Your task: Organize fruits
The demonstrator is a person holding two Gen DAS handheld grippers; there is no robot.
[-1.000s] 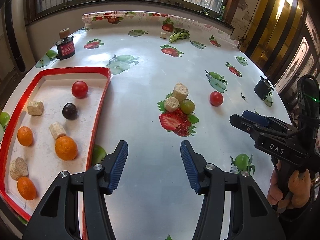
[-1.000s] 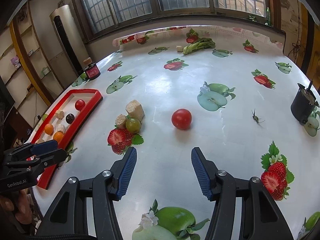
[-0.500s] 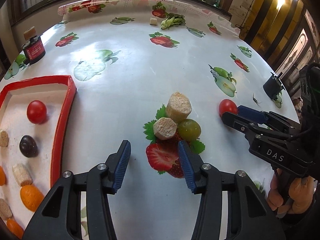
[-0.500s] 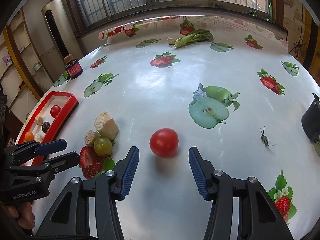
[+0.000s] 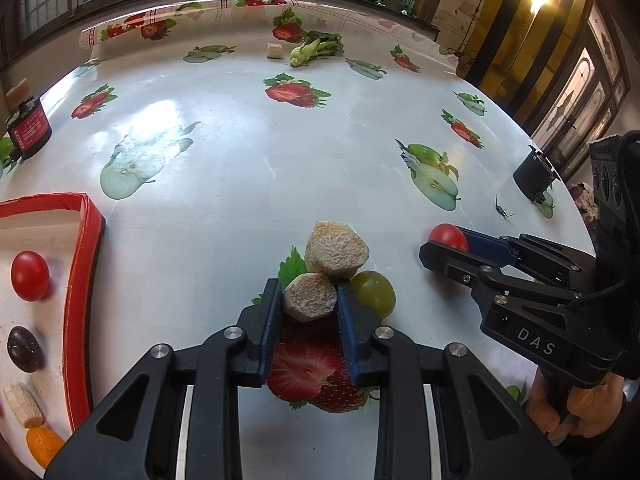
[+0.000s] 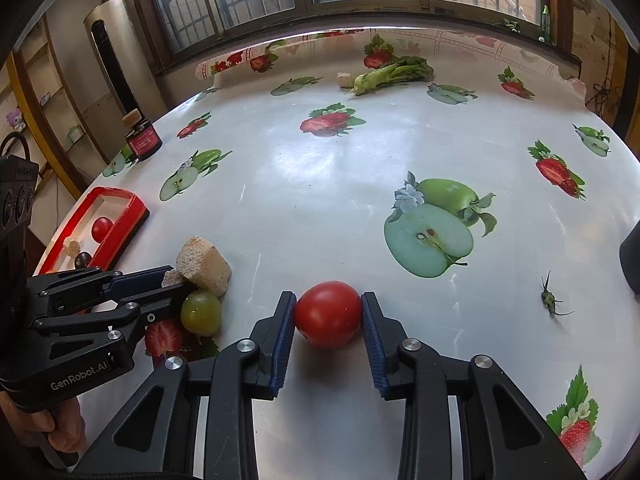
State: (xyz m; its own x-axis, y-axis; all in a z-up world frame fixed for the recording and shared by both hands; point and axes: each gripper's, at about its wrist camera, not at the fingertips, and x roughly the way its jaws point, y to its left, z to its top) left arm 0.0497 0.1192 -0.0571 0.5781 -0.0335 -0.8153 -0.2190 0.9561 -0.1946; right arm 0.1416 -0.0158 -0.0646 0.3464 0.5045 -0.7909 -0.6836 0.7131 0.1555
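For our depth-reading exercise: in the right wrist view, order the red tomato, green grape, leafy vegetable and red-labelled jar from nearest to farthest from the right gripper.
1. Red tomato, between the right gripper pads.
2. Green grape, left.
3. Red-labelled jar, far left.
4. Leafy vegetable, far edge.

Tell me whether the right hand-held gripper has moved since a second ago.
Yes. The right hand-held gripper moved forward to the red tomato, and its pads now touch it.
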